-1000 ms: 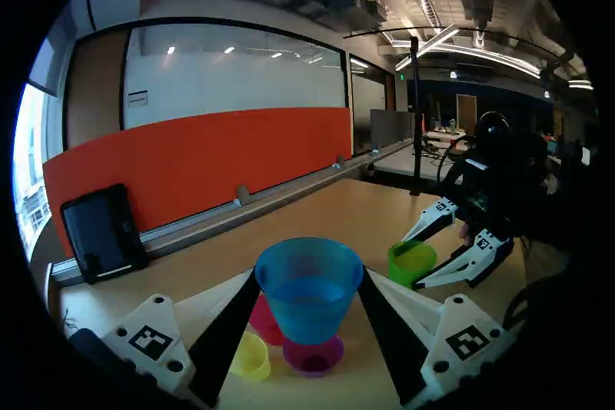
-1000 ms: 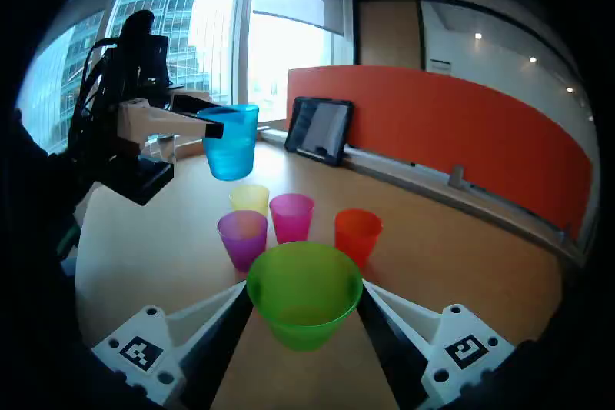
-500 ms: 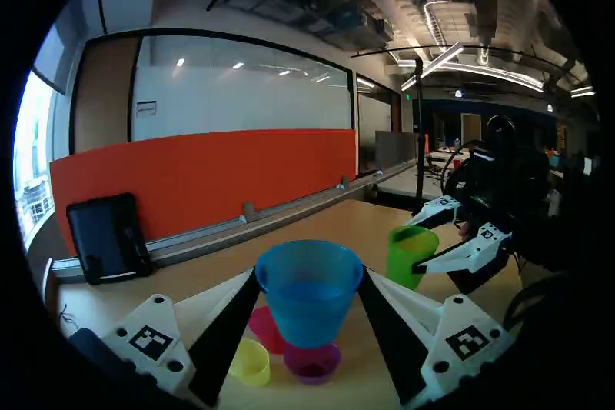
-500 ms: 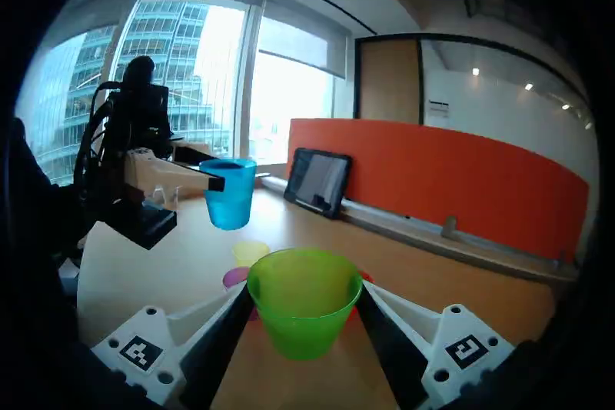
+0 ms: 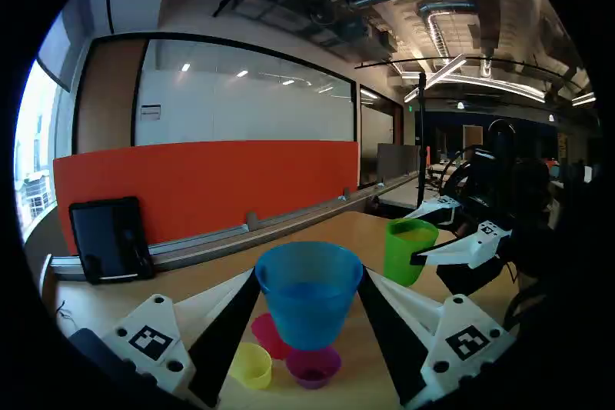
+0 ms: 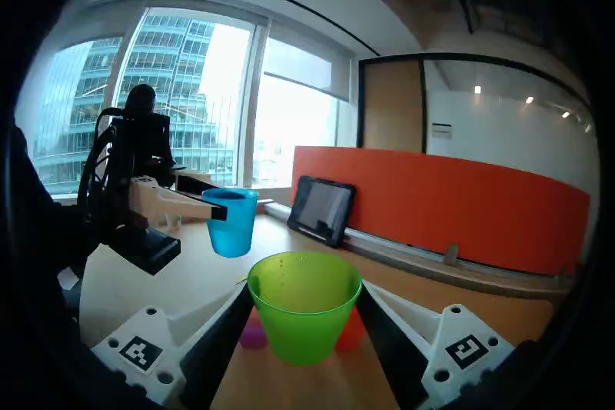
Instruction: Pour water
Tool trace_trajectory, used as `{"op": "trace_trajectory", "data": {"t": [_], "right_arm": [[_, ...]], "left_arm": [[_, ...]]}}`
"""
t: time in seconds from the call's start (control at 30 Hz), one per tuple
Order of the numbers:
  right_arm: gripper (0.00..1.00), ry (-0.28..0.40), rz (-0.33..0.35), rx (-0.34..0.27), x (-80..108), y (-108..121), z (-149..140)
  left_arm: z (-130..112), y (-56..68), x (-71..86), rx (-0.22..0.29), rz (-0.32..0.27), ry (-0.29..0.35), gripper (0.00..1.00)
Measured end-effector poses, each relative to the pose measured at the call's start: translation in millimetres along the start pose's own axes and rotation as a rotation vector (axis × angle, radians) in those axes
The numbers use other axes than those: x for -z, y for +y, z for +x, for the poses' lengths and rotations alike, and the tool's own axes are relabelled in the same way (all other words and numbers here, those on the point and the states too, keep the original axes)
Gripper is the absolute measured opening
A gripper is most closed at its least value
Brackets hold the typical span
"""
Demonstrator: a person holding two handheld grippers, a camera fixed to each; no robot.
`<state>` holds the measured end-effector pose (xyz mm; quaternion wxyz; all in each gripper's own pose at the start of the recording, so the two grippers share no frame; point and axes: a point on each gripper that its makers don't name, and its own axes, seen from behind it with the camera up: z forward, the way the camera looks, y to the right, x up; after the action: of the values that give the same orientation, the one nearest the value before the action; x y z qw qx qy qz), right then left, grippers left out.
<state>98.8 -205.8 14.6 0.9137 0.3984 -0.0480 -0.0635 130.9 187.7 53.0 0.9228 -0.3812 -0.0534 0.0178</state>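
Observation:
My left gripper (image 5: 308,295) is shut on a blue cup (image 5: 308,292) with water in its lower part, held upright above the wooden table (image 5: 200,287). In the right gripper view that blue cup (image 6: 231,221) hangs at the left in the left gripper (image 6: 219,214). My right gripper (image 6: 304,316) is shut on a green cup (image 6: 304,315), upright and lifted off the table. The left gripper view shows the green cup (image 5: 407,250) at the right between the right gripper's fingers (image 5: 461,250), level with the blue cup.
Below the blue cup stand a yellow cup (image 5: 251,365), a purple cup (image 5: 313,366) and a pink cup (image 5: 269,333). An orange cup (image 6: 350,331) peeks from behind the green one. A dark tablet (image 5: 110,237) leans against the orange partition (image 5: 207,179) at the table's back.
Both grippers have risen with their cups. The green cup has been lifted off the table and now sits higher, closer to the blue cup's level.

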Motion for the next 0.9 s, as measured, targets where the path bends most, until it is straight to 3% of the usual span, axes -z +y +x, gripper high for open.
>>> {"op": "trace_trajectory", "data": {"t": [0.5, 0.9], "right_arm": [[0.93, 0.014, 0.047, 0.009, -16.3, -18.1, 12.0], [0.92, 0.028, 0.103, 0.003, -34.7, -39.5, 17.4]], "left_arm": [[11.7, -9.0, 8.6, -0.051, 0.025, 0.017, 0.88], [32.8, -16.4, 17.6, -0.157, 0.065, 0.041, 0.88]]}}
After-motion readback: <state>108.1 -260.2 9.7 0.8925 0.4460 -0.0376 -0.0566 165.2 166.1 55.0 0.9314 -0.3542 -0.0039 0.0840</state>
